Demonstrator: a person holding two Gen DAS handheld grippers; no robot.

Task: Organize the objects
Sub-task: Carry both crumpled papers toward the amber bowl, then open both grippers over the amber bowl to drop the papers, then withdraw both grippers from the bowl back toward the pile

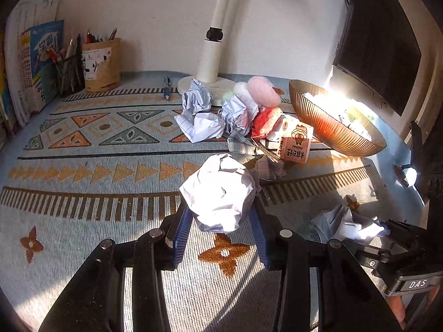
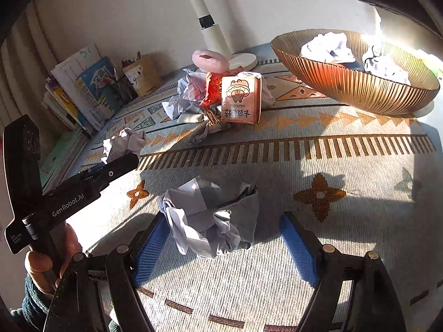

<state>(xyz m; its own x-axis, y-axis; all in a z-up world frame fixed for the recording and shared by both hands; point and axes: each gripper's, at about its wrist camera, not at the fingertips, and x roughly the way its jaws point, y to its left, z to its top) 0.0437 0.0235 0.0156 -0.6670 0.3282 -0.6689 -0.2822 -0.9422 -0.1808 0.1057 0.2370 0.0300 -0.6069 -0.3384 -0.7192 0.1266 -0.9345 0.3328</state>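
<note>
Left wrist view: left gripper [image 1: 221, 218] blue pads clamped on white crumpled paper ball [image 1: 220, 193], held above patterned woven mat [image 1: 83, 166]. Right gripper [image 2: 225, 244] fingers spread wide around grey-white crumpled paper wad [image 2: 213, 218] lying on mat. Ribbed copper bowl [image 2: 360, 88] far right holds more paper.

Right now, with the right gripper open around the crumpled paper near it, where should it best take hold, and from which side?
Grip the paper ball across its thick crumpled middle, coming from the near side, as the right gripper already points. The ball sits nearer the left finger, so shift a little left before closing. Its loose flat flaps would probably slip or unfold.
</note>
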